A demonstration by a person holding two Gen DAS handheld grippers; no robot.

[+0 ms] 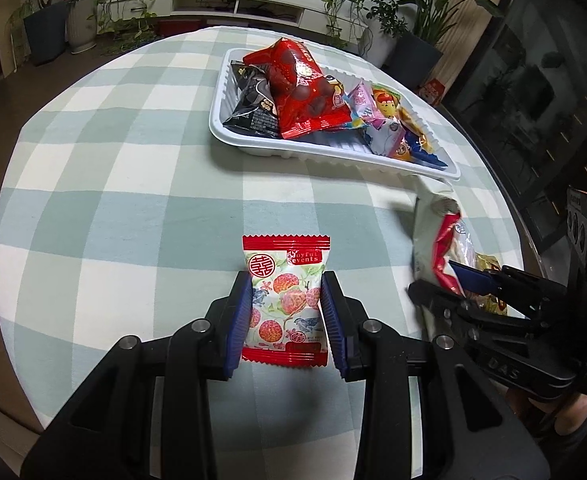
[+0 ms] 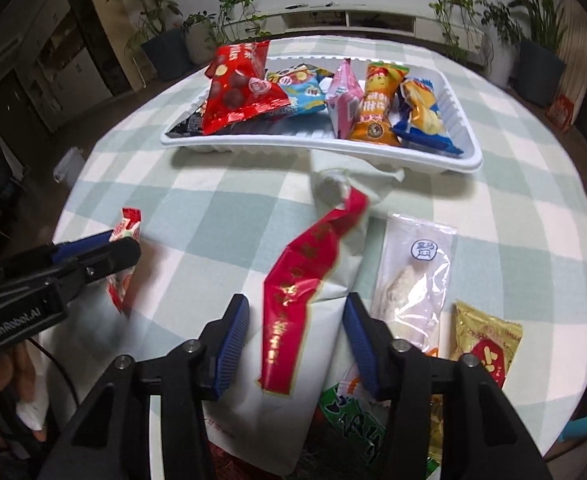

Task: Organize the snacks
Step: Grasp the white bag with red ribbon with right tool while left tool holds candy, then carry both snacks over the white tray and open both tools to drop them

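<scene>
White tray (image 2: pixel 467 136) holds several snacks | left gripper (image 1: pixel 287 312) fingers clamped on lychee packet (image 1: pixel 285 300) | right gripper (image 2: pixel 295 340) fingers apart over white bag (image 2: pixel 293 360) | clear packet (image 2: pixel 413 276), gold packet (image 2: pixel 487 340) left on desk (image 1: pixel 133 160)

Lychee-print packet (image 1: pixel 285 300) upright; white tray (image 1: pixel 253 144) snack-filled

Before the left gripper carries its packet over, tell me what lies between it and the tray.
Nothing visible. The lychee-print packet sits between the left gripper's fingers, and only bare checkered tablecloth lies ahead up to the white tray's near rim. The ribboned bag sits off to the right.
</scene>
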